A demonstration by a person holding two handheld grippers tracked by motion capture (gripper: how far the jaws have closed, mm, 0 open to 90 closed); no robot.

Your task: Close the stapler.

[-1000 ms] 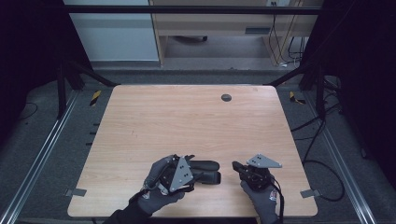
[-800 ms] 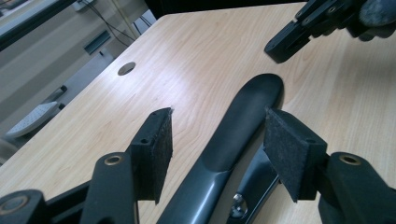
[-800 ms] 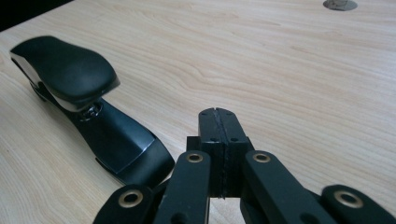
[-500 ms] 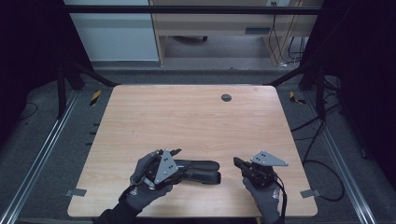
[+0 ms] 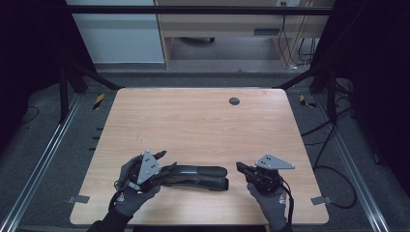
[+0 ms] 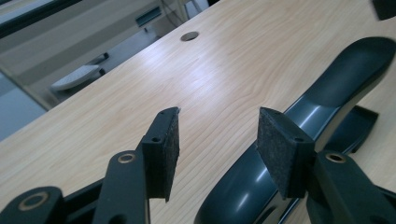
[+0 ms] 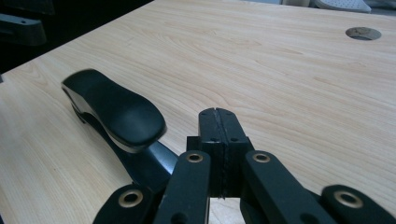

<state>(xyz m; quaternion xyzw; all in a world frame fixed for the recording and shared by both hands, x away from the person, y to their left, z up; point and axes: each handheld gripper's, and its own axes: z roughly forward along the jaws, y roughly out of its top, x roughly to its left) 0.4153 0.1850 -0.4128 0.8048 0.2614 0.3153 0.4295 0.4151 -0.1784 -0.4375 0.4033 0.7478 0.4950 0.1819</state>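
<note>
Lying on the table (image 5: 193, 121) near its near edge, a black stapler (image 5: 203, 175) sits between the two hands, long axis left to right. Left gripper (image 5: 162, 155) is just left of it, held by a gloved left hand (image 5: 133, 186); grey plate on top of the gripper, jaws pointing right and a bit far. In the left gripper view the two pads (image 6: 164, 151) stand apart at a middling gap, bare wood between them, nothing clamped; jaws have just been closing. Stapler (image 6: 299, 140) in that view runs along the right pad, close beside or under it, cannot tell if touching; its glossy top arm curves up toward the far right. Right gripper (image 5: 240, 166) is just right of the stapler, held by the gloved right hand (image 5: 270, 200), jaw tips pointing left at the stapler's right end, small gap between. In the right gripper view the right gripper's (image 7: 218, 116) jaws are pressed fully together, holding nothing, and the stapler (image 7: 116, 109) lies left of them, rounded end raised, not touching the pads. Round hole (image 5: 234, 101) in the table at the far side, well apart from everything.
</note>
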